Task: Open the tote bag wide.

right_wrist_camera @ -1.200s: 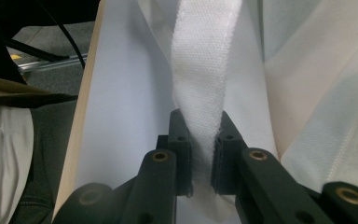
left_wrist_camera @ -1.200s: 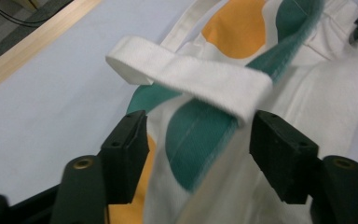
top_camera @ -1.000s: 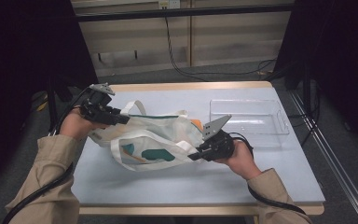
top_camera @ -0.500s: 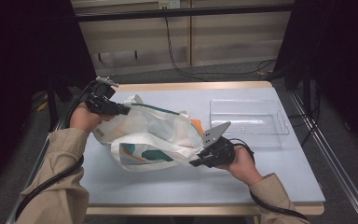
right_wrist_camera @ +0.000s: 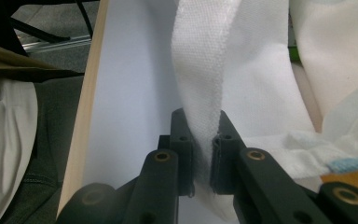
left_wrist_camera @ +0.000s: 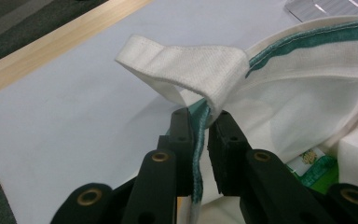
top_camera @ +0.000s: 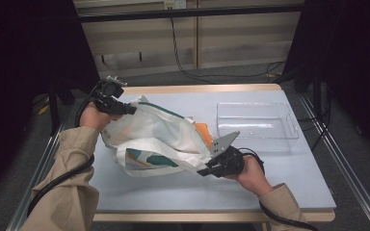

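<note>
On the pale blue table [top_camera: 289, 178]: a cream canvas tote bag [top_camera: 149, 137] with green trim and a teal print is lying slumped at the left-centre, its mouth being held up between the two grippers.
Left gripper [top_camera: 127, 109]: its jaws are pinching the bag's green-edged rim [left_wrist_camera: 199, 140] right where a strap loop [left_wrist_camera: 186, 70] is stitched on, lifting that corner off the table.
Right gripper [top_camera: 203, 171]: its jaws are clamping a flat band of white webbing strap [right_wrist_camera: 205, 70] near the front edge of the table.
Inside the bag: something orange [top_camera: 203, 131] is showing at the mouth; what it is cannot be told.
Beside it: a clear plastic tray [top_camera: 257, 126] is sitting to the right, apart from the bag.
How it is likely handling: the cloth is sagging and folding, so it is probably soft and light, with no stiffness of its own; the weave looks grippy, not slippery, and not fragile.
Where to hold: the hemmed rim and the straps are looking the firmest places, since the doubled, stitched cloth is giving the jaws something thick to bite; the loose panel would likely bunch and slide.
</note>
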Demonstrator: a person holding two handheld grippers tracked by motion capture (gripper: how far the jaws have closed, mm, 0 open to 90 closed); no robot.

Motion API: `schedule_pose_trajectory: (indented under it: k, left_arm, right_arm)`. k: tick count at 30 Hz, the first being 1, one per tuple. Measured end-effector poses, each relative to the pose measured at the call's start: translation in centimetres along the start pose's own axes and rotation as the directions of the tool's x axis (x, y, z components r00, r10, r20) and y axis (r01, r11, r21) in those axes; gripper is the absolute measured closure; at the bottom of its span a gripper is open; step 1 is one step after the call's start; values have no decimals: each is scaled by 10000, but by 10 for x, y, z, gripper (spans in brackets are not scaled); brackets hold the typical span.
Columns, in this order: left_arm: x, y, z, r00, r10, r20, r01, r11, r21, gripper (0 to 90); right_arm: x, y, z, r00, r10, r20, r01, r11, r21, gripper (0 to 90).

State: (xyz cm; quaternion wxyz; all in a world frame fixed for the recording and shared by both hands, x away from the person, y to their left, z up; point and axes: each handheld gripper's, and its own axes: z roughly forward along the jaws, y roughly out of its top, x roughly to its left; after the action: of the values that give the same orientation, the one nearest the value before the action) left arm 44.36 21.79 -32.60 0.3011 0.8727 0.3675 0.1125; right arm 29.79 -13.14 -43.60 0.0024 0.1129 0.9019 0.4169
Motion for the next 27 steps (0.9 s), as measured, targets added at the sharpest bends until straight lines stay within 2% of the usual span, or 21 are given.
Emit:
schedule_pose_trajectory:
  k: [5, 6, 9, 10, 12, 13, 15, 16, 17, 20, 21, 22, 23, 24, 26, 27]
  left_arm:
    - [4, 0, 5, 10000, 0, -41, 0, 10000, 71, 805]
    - [4, -2, 8, 9997, -242, -23, 242, 9997, -24, 806]
    - [7, -3, 11, 9996, -290, -30, 290, 9996, 33, 808]
    - [8, -4, 13, 9985, -549, 57, 549, 9985, 13, 808]
    - [9, -5, 14, 9986, -521, -1, 521, 9986, 41, 809]
    - [10, -6, 15, 9986, -513, 104, 512, 9986, 142, 809]
    - [8, -7, 15, 9982, -588, 106, 587, 9983, 53, 810]
    - [9, -7, 14, 9988, -462, 149, 460, 9988, 144, 810]
    - [9, -8, 14, 9986, -505, 148, 504, 9987, 74, 811]
    - [8, -10, 13, 9984, -499, 246, 499, 9987, 35, 812]
    - [6, -9, 12, 9991, -366, 233, 365, 9993, 54, 813]
    - [6, -9, 12, 9991, -366, 233, 365, 9993, 54, 813]
    - [5, -8, 11, 9995, -244, 184, 242, 9997, 86, 813]
    - [2, -7, 10, 9996, -203, 173, 202, 9998, 62, 814]
    - [1, -6, 9, 9997, -144, 179, 142, 9999, 91, 815]
    - [0, -6, 8, 9999, -97, 96, 96, 9999, 111, 815]
  right_arm:
    - [1, -3, 0, 9999, 77, -82, -77, 10000, -18, 828]
    - [2, -5, 2, 9999, 134, -84, -135, 9999, -15, 835]
    - [2, -8, 3, 9998, 170, -91, -169, 9998, 51, 846]
    - [2, -8, 3, 9998, 140, -112, -139, 9999, 81, 850]
    - [3, -10, 2, 10000, 44, -64, -43, 9997, 229, 853]
    - [3, -12, 2, 9999, 138, -60, -137, 9997, 190, 852]
    - [3, -13, 0, 9994, 359, 21, -359, 9994, 8, 842]
    - [2, -12, -1, 9992, 392, 48, -392, 9992, -79, 832]
    - [2, -11, -2, 9993, 363, 82, -362, 9993, -94, 812]
    - [3, -5, -4, 9970, 657, 402, -645, 9974, -316, 660]
    - [3, -3, -5, 9962, 684, 541, -664, 9971, -381, 587]
    - [3, -3, -5, 9962, 684, 541, -664, 9971, -381, 587]
    - [3, 0, -6, 9939, 808, 750, -774, 9959, -474, 500]
    - [3, 6, -8, 9904, 1053, 900, -982, 9919, -804, 430]
    - [3, 8, -8, 9893, 1105, 950, -1014, 9902, -956, 400]
    - [2, 11, -9, 9884, 1129, 1016, -1019, 9890, -1071, 355]
